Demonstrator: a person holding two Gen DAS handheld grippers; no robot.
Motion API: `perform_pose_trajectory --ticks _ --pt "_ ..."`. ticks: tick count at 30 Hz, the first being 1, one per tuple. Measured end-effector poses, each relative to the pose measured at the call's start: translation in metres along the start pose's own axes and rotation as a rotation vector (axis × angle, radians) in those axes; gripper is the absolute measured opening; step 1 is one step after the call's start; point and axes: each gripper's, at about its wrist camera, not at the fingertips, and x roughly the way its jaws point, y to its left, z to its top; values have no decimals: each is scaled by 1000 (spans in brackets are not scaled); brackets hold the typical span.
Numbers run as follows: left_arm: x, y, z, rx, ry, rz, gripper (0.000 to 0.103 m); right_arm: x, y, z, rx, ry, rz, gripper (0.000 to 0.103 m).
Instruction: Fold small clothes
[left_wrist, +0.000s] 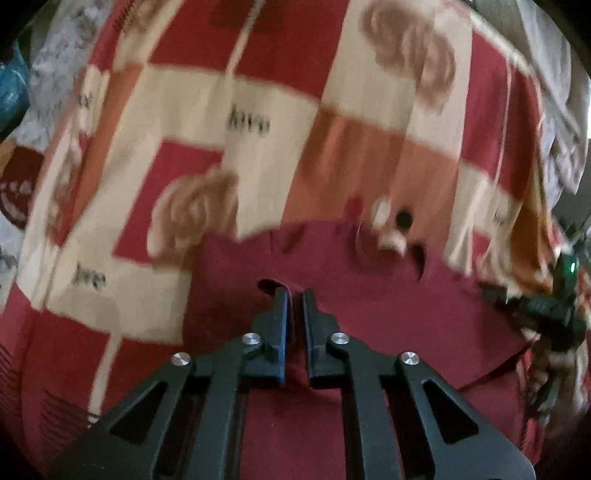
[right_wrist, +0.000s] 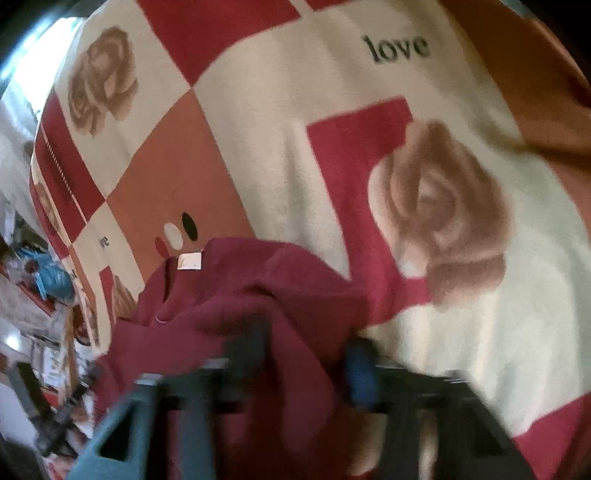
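A small dark red garment (left_wrist: 369, 306) lies on a blanket with red, cream and orange squares, roses and the word "love" (left_wrist: 258, 103). My left gripper (left_wrist: 294, 295) is shut on a fold of the garment's edge. In the right wrist view the same garment (right_wrist: 258, 302) is bunched up, with a white label (right_wrist: 189, 261) near its neck. My right gripper (right_wrist: 306, 350) is blurred; its fingers stand apart with the red cloth draped between them. It also shows at the right edge of the left wrist view (left_wrist: 543, 310).
The blanket (right_wrist: 295, 129) covers the whole work surface. Grey-white bedding (left_wrist: 554, 92) lies at the far right. Clutter, with a blue bag (right_wrist: 55, 280), lies beyond the blanket's left edge.
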Motion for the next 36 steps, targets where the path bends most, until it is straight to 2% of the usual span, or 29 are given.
perform_pose_trajectory --ticks 2,3,4,6,9,10,12,14,15,16,18,21,23,24,25,26,30,32,36 --pt "-18 -1 7 28 -108 8 3 -18 7 2 -40 -78 -24 18" --pt "-21 -2 9 59 -153 45 3 -27 10 1 -65 -123 -55 17" --pt "-17 0 9 69 -150 72 3 -30 11 2 -77 -142 -72 17" --pt "6 11 6 38 -71 83 3 -20 6 3 -66 -106 -82 17" --pt "41 30 -6 -16 56 141 3 -7 -1 3 -40 -41 -130 19" --pt "47 35 -10 -39 94 141 3 -10 -3 3 -25 -26 -133 24" --pt "39 41 -11 -86 91 115 4 -32 -2 -1 -6 -27 -136 47" --pt "25 40 -9 -98 71 82 10 -61 1 -13 -25 -26 -99 52" --pt "19 40 -8 -99 68 68 22 -71 4 -22 -37 -10 -75 53" --pt "11 39 -10 -104 62 47 41 -78 6 -32 -49 16 -50 53" --pt "-4 37 -18 -124 41 16 62 -83 10 -57 -80 76 -17 54" --pt "-17 34 -32 -134 57 3 63 -65 19 -84 -127 104 -50 54" --pt "-24 29 -43 -110 87 17 63 -52 20 -92 -107 62 -35 53" --pt "-31 28 -49 -93 104 27 63 -48 21 -94 -95 43 -16 50" --pt "-36 26 -54 -80 116 33 63 -45 24 -96 -105 34 -16 42" --pt "-43 26 -59 -69 121 35 63 -43 30 -98 -156 36 -52 9" --pt "-81 30 -85 -38 98 31 63 -73 36 -97 -260 -35 -163 6" --pt "-93 29 -103 -9 107 41 63 -82 25 -94 -244 -43 -231 5" --pt "-98 33 -132 10 179 62 63 -86 16 -101 -209 13 -215 4"
